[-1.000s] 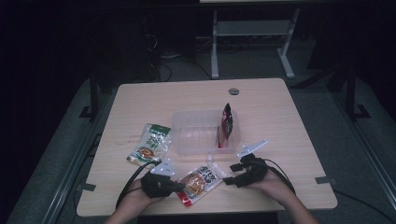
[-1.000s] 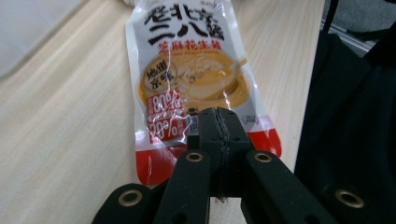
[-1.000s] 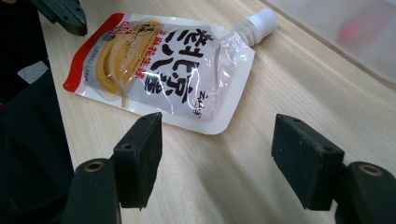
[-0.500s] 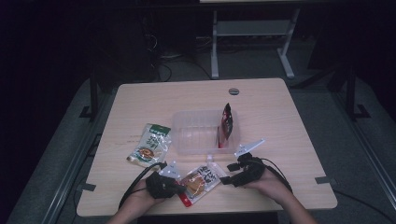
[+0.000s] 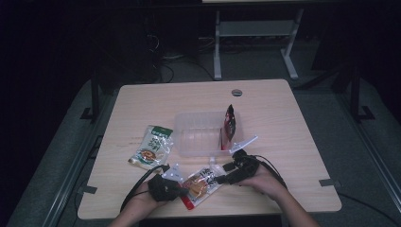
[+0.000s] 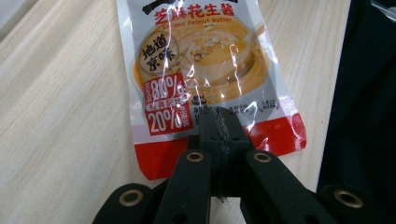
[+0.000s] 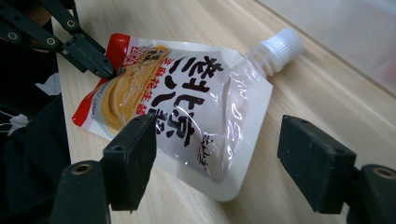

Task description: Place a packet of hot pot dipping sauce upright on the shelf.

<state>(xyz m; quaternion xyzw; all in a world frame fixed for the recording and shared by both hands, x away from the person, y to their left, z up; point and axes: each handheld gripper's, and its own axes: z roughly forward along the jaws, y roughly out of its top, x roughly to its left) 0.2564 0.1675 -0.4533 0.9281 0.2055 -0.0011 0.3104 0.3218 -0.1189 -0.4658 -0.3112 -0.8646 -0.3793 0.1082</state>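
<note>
A spouted peanut-butter pouch (image 5: 201, 184) lies flat near the table's front edge, its white cap (image 7: 280, 44) pointing toward the clear tub. My left gripper (image 5: 182, 185) is shut, and its joined tips (image 6: 217, 116) rest on the pouch's red bottom end (image 6: 275, 135); nothing shows between the jaws. The left gripper (image 7: 105, 70) also touches that end in the right gripper view. My right gripper (image 5: 227, 177) stands open, its pads (image 7: 133, 161) straddling the pouch's clear upper part (image 7: 219, 116) without touching it.
A clear plastic tub (image 5: 182, 118) sits mid-table with a red packet (image 5: 230, 124) standing upright at its right end. A green-topped food packet (image 5: 152, 147) lies flat to the tub's left. The table's front edge (image 5: 213, 215) is just behind both hands.
My left gripper has slid right onto the pouch's bottom end. The right gripper has barely shifted and stays open over the pouch.
</note>
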